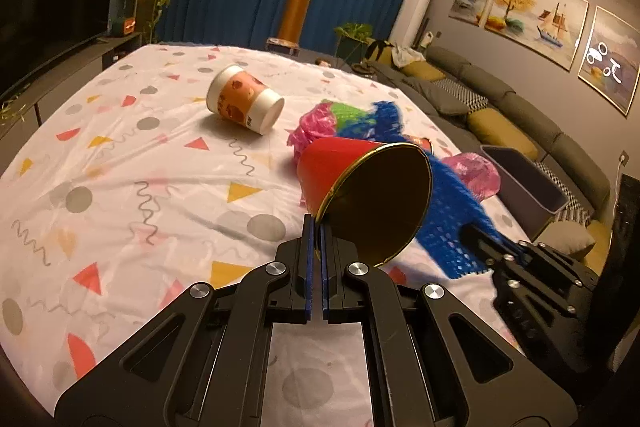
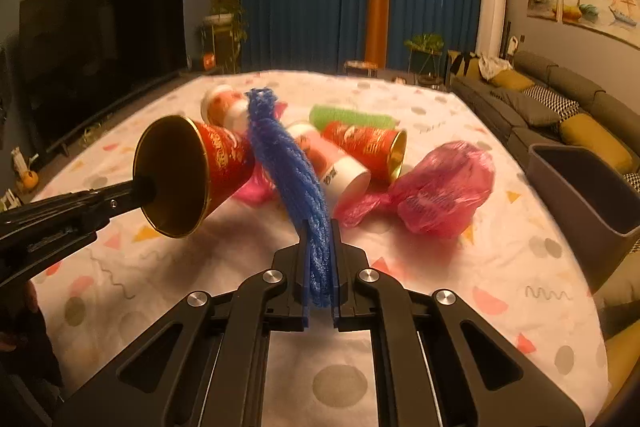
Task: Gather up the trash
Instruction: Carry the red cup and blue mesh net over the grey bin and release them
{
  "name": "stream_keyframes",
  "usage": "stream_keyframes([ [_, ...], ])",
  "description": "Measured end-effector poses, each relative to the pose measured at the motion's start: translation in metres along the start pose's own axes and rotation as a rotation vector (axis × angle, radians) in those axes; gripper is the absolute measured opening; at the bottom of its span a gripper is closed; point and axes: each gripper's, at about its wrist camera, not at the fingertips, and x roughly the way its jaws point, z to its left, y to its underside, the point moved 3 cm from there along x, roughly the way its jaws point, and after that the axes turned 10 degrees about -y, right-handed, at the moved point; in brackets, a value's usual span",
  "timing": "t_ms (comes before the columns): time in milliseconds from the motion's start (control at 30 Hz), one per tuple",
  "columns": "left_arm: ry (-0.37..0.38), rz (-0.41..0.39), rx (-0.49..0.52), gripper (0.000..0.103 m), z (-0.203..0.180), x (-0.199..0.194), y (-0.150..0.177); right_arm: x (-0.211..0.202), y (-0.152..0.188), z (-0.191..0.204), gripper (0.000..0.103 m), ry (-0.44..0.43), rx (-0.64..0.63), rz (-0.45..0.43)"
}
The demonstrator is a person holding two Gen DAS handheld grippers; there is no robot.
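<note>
So, going left to right: the left gripper (image 1: 318, 239) is clamped on the rim of a red paper cup (image 1: 340, 163) with a gold inside, holding it up off the patterned tablecloth (image 1: 120, 163), mouth tilted toward the camera. Pinching the rim is probably the only easy grip on a cup lying on its side. Next over, the right gripper (image 2: 320, 247) is squeezed shut on a blue foam net sleeve (image 2: 288, 155), which stands up from between the pads. Behind it the rest of the trash sits in a heap: two white-and-orange cups, another red cup (image 2: 368, 147), a green foam net, pink plastic bags (image 2: 440, 187). Far right, a grey bin (image 2: 580, 183) waits beside the table (presumably where it all goes).
</note>
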Motion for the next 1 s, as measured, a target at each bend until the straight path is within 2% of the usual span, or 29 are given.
stream_keyframes([
  [433, 0.015, -0.065, 0.0, 0.002, -0.012, -0.031, -0.004, -0.053, -0.002, -0.014, 0.008, 0.006, 0.038, -0.122],
  [1000, 0.083, -0.115, 0.09, 0.002, -0.078, -0.039, -0.022, -0.098, -0.005, -0.053, 0.008, 0.085, 0.102, -0.219],
])
